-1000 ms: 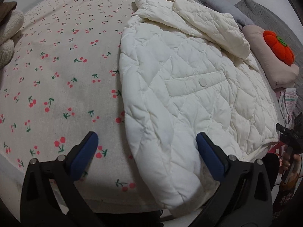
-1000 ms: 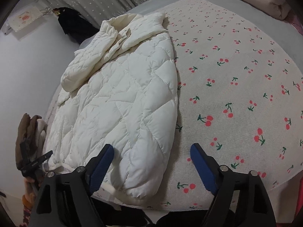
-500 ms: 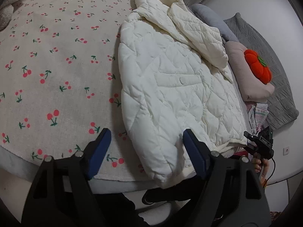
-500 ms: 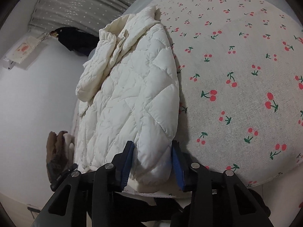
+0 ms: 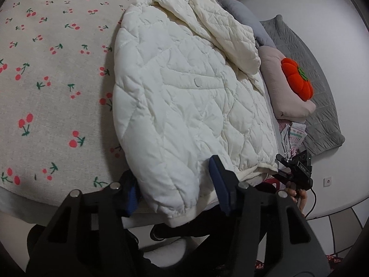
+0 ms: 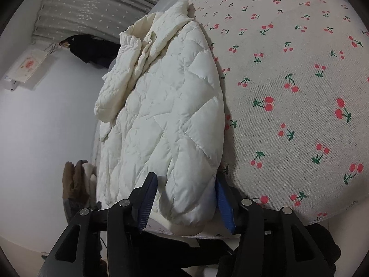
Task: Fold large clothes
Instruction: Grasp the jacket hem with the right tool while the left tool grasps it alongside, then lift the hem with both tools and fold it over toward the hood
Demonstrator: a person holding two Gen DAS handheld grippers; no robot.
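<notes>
The white quilted jacket lies along the bed's near edge, its hem corners overhanging. The left gripper has been closing and the right gripper reopening, each with fingers astride one hem corner; whether they pinch it I cannot tell. The cherry-print sheet beside the jacket lies bare.

The left gripper now straddles the jacket hem, its jaws closing; the right gripper reopens slightly around the hem.

A home bedroom: a bed under a cherry-print sheet, pillows on the right, starred grey curtains at the far side.
</notes>
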